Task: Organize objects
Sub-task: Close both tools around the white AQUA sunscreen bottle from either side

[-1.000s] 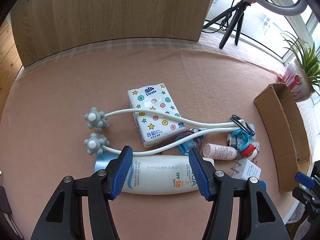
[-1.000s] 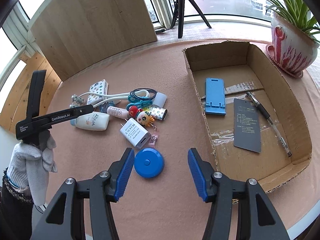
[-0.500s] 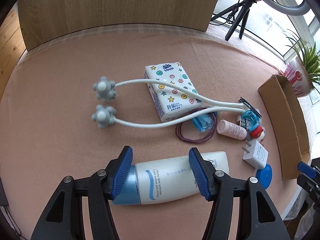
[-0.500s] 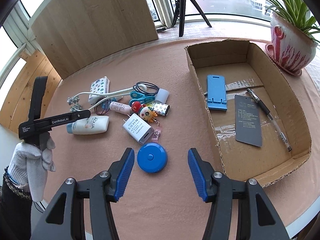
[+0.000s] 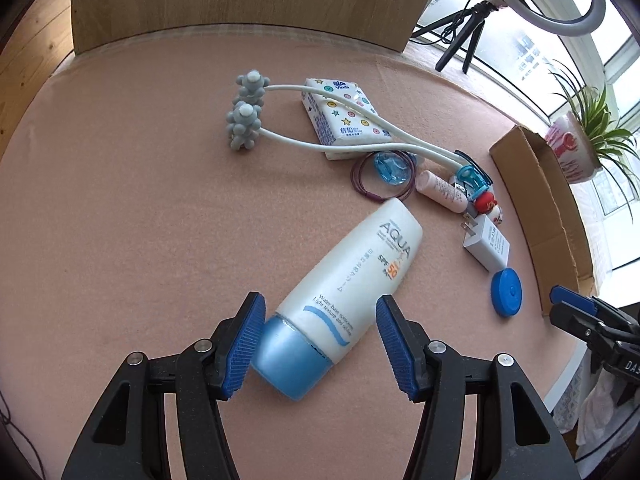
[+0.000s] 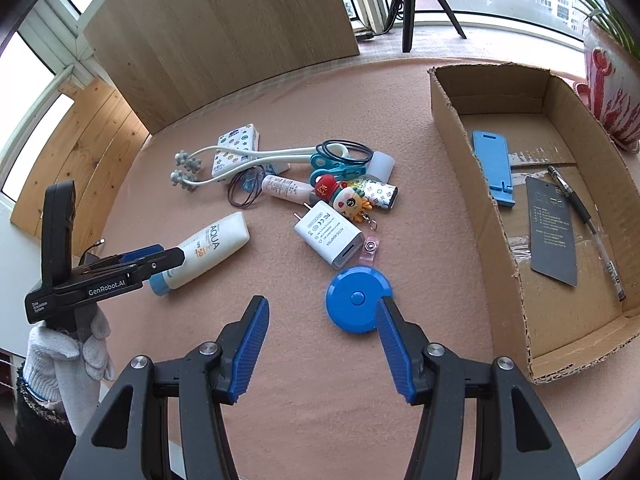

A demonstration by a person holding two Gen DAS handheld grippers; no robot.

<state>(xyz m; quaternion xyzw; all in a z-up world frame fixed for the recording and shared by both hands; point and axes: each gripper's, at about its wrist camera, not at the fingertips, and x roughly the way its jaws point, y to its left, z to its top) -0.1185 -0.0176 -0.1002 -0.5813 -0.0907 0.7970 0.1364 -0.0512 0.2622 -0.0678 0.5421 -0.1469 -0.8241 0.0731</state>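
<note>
A white AQUA sunscreen bottle (image 5: 352,276) with a blue cap lies slanted on the pink table cover. My left gripper (image 5: 320,344) is open around its cap end: the left pad touches the cap and the right pad stands clear. The right wrist view shows the same bottle (image 6: 208,248) flat on the cover, with the left gripper (image 6: 152,256) at its cap. My right gripper (image 6: 320,344) is open and holds nothing. A blue round tape measure (image 6: 356,300) lies just ahead of its right finger. The cardboard box (image 6: 508,240) stands to the right.
A pile sits mid-table: white charger (image 6: 328,236), roller massager (image 5: 248,112), tissue pack (image 5: 344,112), keychain toys, scissors, hair ties. The box holds a blue phone stand (image 6: 492,168), a dark card and a pen. A plant pot (image 6: 612,92) and a wooden board (image 6: 224,32) stand behind.
The bottle has swung from lying crosswise to slanted, cap end now between the left jaws, and the pile sits farther from that gripper. The right gripper shifted left, so the tape measure is by its right finger.
</note>
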